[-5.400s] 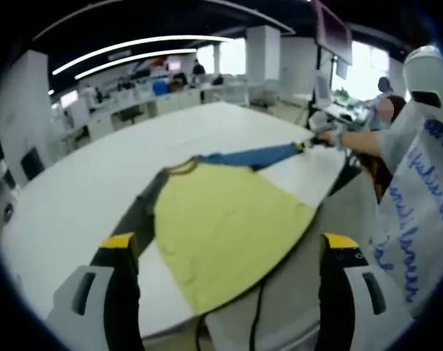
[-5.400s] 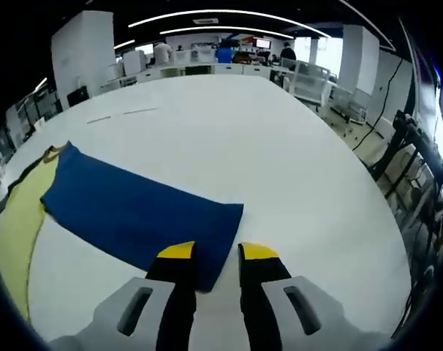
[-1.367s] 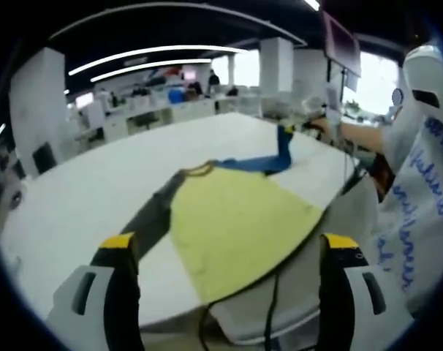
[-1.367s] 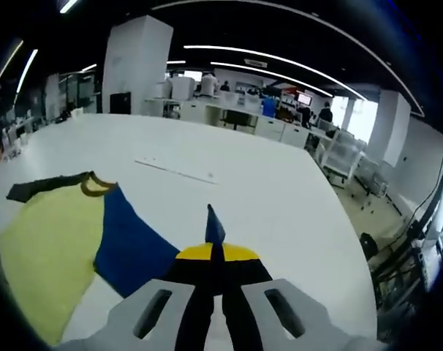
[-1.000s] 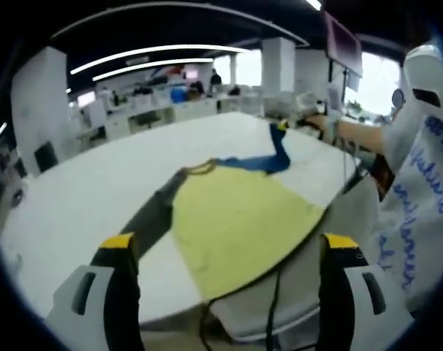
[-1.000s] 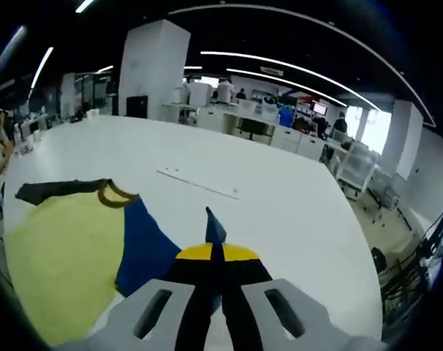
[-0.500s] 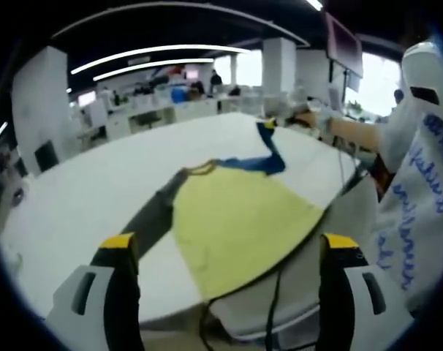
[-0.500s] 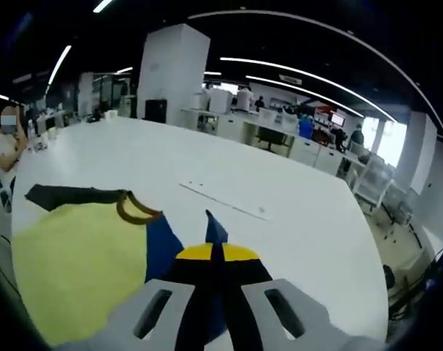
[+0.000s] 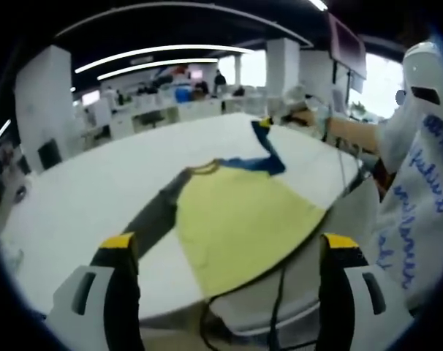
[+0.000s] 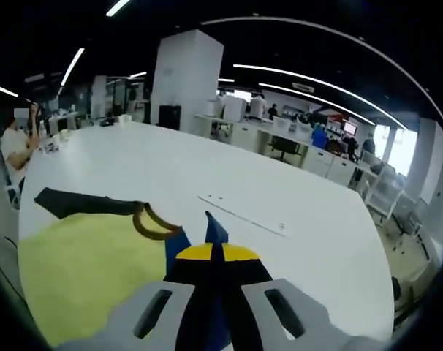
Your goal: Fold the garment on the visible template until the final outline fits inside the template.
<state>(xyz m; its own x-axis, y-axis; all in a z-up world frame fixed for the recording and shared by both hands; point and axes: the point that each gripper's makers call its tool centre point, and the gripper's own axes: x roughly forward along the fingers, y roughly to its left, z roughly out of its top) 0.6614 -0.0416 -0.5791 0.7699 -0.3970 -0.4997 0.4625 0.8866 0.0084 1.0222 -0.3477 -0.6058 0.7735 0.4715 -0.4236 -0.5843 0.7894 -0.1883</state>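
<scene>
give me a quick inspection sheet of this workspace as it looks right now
surface: white table, large, rounded edge.
job's things: garment with yellow body, lying flat; dark sleeve spread out; blue sleeve lifted off the table. No template outline can be made out.
clutter: a thin line of marks on the table beyond the garment.
grippers: right gripper shut on the blue sleeve; left gripper open, back from the table edge.
cables: dark cable hanging below the near table edge.
surroundings: open office with desks, ceiling light strips, white pillar, people in the background.

garment hem cut off by edge
</scene>
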